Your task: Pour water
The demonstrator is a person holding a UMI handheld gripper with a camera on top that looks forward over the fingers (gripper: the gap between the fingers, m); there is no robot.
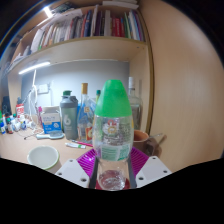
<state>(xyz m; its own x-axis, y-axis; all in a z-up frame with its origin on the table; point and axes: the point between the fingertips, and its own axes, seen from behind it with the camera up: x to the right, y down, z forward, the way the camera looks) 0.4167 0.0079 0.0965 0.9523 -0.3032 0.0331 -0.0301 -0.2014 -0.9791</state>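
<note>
- Bookshelves point(85, 25) run across the upper wall, packed with upright books, and a lit strip lamp point(33, 68) hangs under the shelf.
- Below them a pale wooden desk point(15, 148) carries a crowd of small items, too small to name, along its far edge.
- On that desk, well beyond the fingers, stand a grey-capped jar point(69, 117), a tall clear bottle point(85, 112) just beside it, and a white box point(50, 120) to the jar's other side.
- A white bowl point(43, 158) sits nearer, off to one side of the fingers.
- The gripper point(112, 172) holds a clear water bottle point(112, 140) with a green cap point(113, 98); the bottle stands upright between the fingers.
- Both magenta pads point(87, 160) press against the bottle's lower sides, so the jaws are closed on it.
- A brown cup-like object point(141, 141) shows just behind the bottle, partly hidden.
</note>
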